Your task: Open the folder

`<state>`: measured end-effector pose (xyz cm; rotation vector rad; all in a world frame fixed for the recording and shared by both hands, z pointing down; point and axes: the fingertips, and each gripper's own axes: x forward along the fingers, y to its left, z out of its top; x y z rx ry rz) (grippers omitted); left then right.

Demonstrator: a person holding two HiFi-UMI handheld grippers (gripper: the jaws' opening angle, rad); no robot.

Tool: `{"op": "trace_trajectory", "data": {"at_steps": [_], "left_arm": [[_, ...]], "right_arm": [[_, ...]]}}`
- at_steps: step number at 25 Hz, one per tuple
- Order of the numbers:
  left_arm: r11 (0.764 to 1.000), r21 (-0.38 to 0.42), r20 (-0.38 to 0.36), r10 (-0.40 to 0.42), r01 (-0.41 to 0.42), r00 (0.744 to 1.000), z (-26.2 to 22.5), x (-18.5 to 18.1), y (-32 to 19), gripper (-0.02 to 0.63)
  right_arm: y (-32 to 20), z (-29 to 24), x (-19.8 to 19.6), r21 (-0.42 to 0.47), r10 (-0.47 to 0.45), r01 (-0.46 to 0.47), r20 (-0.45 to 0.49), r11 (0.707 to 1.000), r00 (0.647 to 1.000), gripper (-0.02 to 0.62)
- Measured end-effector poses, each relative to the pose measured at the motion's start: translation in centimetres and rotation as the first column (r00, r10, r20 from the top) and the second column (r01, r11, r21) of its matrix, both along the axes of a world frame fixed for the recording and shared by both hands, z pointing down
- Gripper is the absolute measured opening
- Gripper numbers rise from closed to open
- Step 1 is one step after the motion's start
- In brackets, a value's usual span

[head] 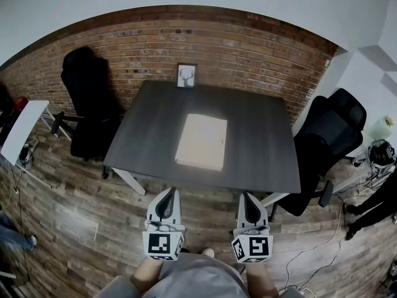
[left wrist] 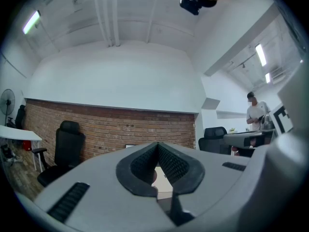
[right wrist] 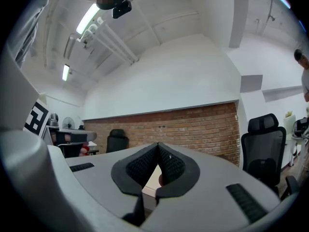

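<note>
Your left gripper (head: pixel 166 192) and right gripper (head: pixel 248 197), jaws together and empty, sit low in the head view. The closed folder (head: pixel 201 141) lies centre-frame on the table (head: pixel 260 135). Only this view shows it whole; each gripper view catches just a pale sliver behind the jaws.

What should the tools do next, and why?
Probably move both forward to the folder. It lies closed on the table, while the left tool and right tool are shut, empty and short of the table's edge.
</note>
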<state>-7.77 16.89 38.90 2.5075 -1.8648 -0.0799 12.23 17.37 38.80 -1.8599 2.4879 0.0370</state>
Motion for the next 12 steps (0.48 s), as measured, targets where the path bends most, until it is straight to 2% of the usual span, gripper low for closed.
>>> {"op": "trace_trajectory", "data": {"at_steps": [12], "left_arm": [[1.000, -0.005, 0.027, 0.004, -0.004, 1.000, 0.1, 3.7, 2.1, 0.002]], "right_arm": [[1.6, 1.4, 2.2, -0.031, -0.023, 0.024, 0.035, 0.999, 0.999, -0.002]]}}
